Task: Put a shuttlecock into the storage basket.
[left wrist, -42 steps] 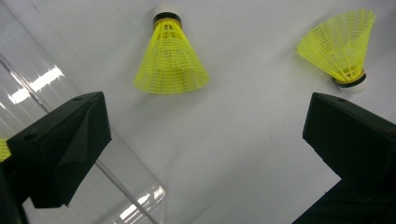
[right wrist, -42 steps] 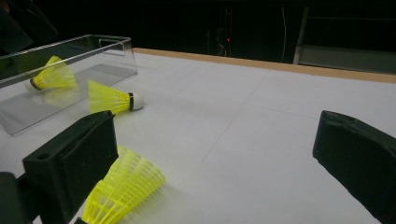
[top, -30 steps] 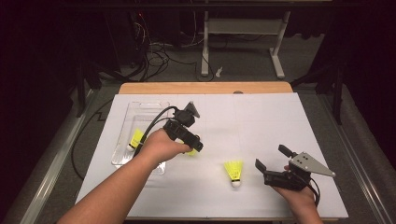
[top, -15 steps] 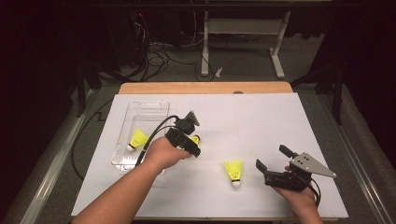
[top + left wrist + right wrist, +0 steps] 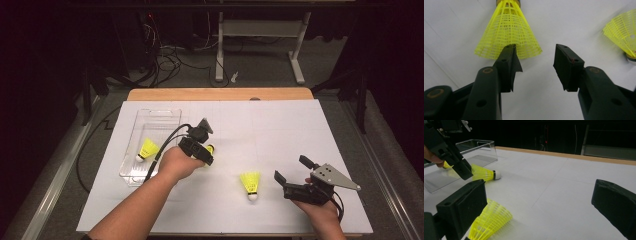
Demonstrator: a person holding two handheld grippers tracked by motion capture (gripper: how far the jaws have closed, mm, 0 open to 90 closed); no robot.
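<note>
The left claw [image 5: 534,57] has just been closing — its jaws stand apart, released, at the skirt of a yellow shuttlecock [image 5: 509,32] lying on the white surface [image 5: 260,130] beside the clear tray [image 5: 165,116]. The right claw [image 5: 291,173] rests released near another shuttlecock [image 5: 250,184] — not touching it

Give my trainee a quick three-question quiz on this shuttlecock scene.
1. How many yellow shuttlecocks are on the table, counting the clear tray?
2. True or false: the left gripper already pinches the shuttlecock under it.
3. Which lies nearest the right gripper? A) the tray shuttlecock B) the loose shuttlecock C) the tray

Key:
1. Three.
2. False: its jaws have just been closing, but the pads still stand apart at the skirt's rim.
3. B
</note>
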